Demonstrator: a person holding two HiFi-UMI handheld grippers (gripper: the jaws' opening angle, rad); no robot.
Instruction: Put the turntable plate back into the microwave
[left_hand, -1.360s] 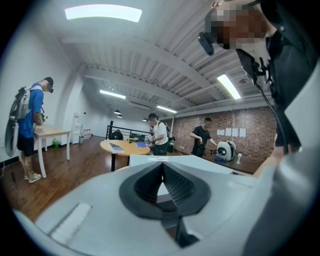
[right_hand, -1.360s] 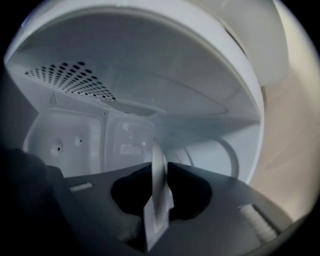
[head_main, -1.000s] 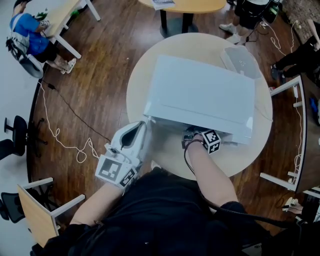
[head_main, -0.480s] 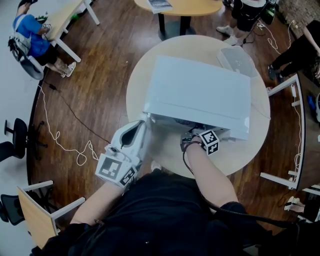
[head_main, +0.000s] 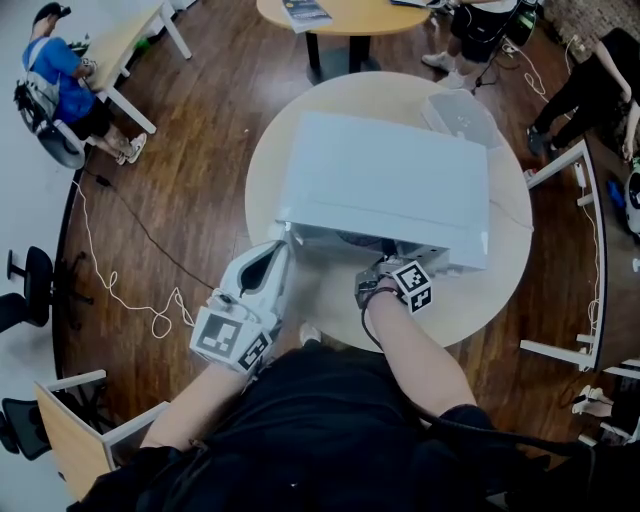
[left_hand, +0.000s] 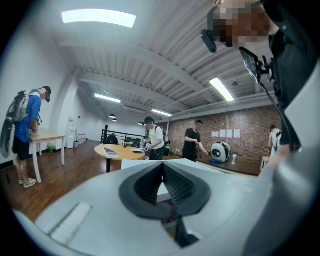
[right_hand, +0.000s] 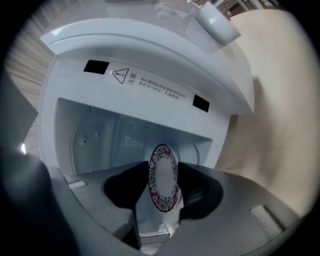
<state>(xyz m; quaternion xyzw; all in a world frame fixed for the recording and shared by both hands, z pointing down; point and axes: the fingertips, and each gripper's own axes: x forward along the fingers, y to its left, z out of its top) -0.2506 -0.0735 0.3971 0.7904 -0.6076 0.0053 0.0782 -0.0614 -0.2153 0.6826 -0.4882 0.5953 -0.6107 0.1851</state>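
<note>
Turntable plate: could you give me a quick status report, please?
Left gripper shut, beside microwave. Right gripper jaws just opened; turntable plate on edge between them at cavity mouth, grip unclear. Cavity looks clear.

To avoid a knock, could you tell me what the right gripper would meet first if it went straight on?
The patterned plate, between the right gripper's tongs, which have just been opening. Behind it lies the open microwave cavity, though depth is unclear.

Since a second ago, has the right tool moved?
Yes: the right tool drew back slightly from the microwave. Its jaws have just been opening, the plate showing between them.
</note>
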